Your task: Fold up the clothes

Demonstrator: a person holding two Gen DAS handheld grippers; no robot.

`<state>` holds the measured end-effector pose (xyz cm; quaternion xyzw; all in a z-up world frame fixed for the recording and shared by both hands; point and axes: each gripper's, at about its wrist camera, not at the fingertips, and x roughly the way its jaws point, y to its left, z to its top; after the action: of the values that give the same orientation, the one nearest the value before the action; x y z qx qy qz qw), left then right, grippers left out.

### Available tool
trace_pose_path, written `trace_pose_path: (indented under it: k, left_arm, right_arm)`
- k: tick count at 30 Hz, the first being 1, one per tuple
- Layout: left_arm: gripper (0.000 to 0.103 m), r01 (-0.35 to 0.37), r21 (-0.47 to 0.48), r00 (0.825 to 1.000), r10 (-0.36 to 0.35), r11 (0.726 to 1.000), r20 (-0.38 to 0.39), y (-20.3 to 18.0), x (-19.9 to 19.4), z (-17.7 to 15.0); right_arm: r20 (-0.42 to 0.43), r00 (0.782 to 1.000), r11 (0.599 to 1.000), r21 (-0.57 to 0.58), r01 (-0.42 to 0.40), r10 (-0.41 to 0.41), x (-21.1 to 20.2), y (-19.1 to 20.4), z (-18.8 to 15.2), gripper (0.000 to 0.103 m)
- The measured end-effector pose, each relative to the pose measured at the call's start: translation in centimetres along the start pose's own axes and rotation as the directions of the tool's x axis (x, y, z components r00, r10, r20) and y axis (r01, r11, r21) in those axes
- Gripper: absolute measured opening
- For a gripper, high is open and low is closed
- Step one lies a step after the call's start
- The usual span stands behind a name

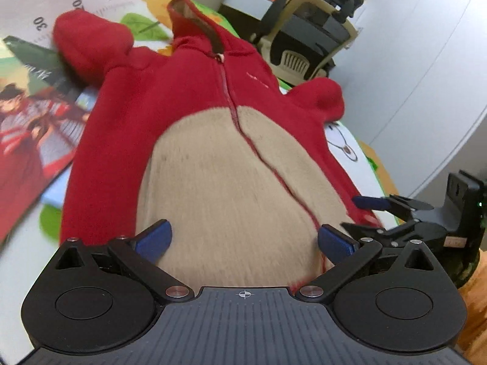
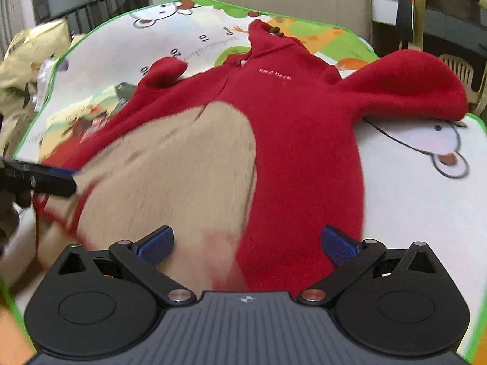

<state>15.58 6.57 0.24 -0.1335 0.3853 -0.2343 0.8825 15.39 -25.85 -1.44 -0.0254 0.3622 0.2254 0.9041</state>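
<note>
A: Where do we find the garment?

B: We see a red fleece one-piece (image 1: 127,127) with a big beige belly panel (image 1: 213,188) spread front-up on a cartoon-print play mat (image 2: 411,206). A red zipper line (image 1: 234,112) runs down from the collar across the beige. The hood (image 1: 194,21) lies at the far end, and one red sleeve (image 2: 404,88) sticks out to each side.

A: And our left gripper?

B: The left gripper (image 1: 243,240) has its blue-padded fingers (image 1: 153,238) spread wide, with nothing between them. We look straight over the beige panel; its near end fills the gap between the two pads. Whether the pads touch the fleece we cannot tell.

A: The right one?

B: The right gripper (image 2: 246,241) is spread just as wide and also holds nothing. Between its fingers (image 2: 338,245) we see the near end of the garment, where the beige panel meets the red side. The near edge is blurred, so we cannot tell whether there is contact.

A: Do we see each tool from the other camera?

B: Yes. In the left wrist view the right gripper sits at the garment's right edge, its two blue pads apart. In the right wrist view, the left gripper's dark finger enters at the left edge of the frame, at the beige fabric's edge.

A: Anything past the mat?

B: A black-and-cream chair (image 1: 307,33) stands beyond the hood end.
</note>
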Motion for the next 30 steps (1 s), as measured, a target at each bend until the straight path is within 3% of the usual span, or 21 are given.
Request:
trace_pose_path:
  k: [7,9,11,12,14,16,18,20,22,25,27,28,30]
  left_arm:
    - [0.103,-0.053,0.039,0.998,0.054,0.998,-0.031,-1.3,0.6,1.0]
    - [0.103,-0.028,0.029,0.999,0.029,0.999,-0.043,-0.9,0.3,2.3]
    - [0.103,-0.012,0.016,1.000,0.012,1.000,0.004,0.0,-0.6,4.5]
    - [0.103,-0.056,0.008,0.997,0.055,0.998,0.044,0.8,-0.8,6.0]
    - [0.103,-0.168,-0.022,0.979,0.169,0.986,0.117,2.5,-0.9,9.3]
    - [0.103,-0.281,-0.111,0.941,0.297,0.953,0.165,5.2,0.1,12.8]
    - [0.103,-0.363,-0.237,0.897,0.407,0.901,0.173,8.5,1.6,16.1]
    - [0.103,-0.406,-0.329,0.868,0.472,0.852,0.151,12.1,4.1,19.0]
    - [0.103,-0.450,-0.366,0.845,0.521,0.815,0.121,15.2,6.9,21.1]
    - [0.102,-0.470,-0.411,0.832,0.547,0.781,0.088,18.7,10.4,22.5]
    - [0.072,-0.487,-0.422,0.814,0.572,0.765,0.098,19.4,11.4,22.5]
    - [0.048,-0.494,-0.417,0.805,0.582,0.763,0.111,19.3,11.4,22.4]
    - [0.031,-0.501,-0.391,0.791,0.592,0.772,0.156,18.6,10.7,22.0]
  right_arm:
    - [-0.030,0.999,0.998,0.060,0.030,-0.029,0.5,0.6,1.0,0.103]
    - [-0.048,0.999,0.999,0.050,0.012,-0.009,0.6,0.7,1.6,0.103]
    - [-0.038,0.998,0.996,0.077,-0.047,0.050,0.4,-0.1,2.6,0.103]
    - [-0.016,0.998,0.992,0.105,-0.063,0.065,0.2,-0.8,3.3,0.103]
    - [0.031,0.996,0.984,0.154,-0.085,0.082,0.0,-2.3,5.0,0.103]
    - [0.054,0.998,0.986,0.164,-0.018,0.009,0.9,-3.8,7.1,0.103]
    - [0.059,0.994,0.984,0.154,0.085,-0.095,2.3,-5.1,9.1,0.103]
    - [0.075,0.981,0.972,0.164,0.167,-0.181,3.7,-6.7,10.8,0.103]
    - [0.088,0.974,0.960,0.205,0.190,-0.211,4.7,-8.3,12.1,0.103]
    - [0.105,0.968,0.946,0.259,0.195,-0.228,5.6,-10.5,13.1,0.103]
    - [0.119,0.962,0.938,0.278,0.206,-0.247,6.0,-11.7,13.0,0.103]
    - [0.122,0.959,0.933,0.292,0.211,-0.256,6.1,-12.3,12.8,0.103]
    - [0.123,0.953,0.917,0.330,0.222,-0.276,6.6,-13.5,12.3,0.103]
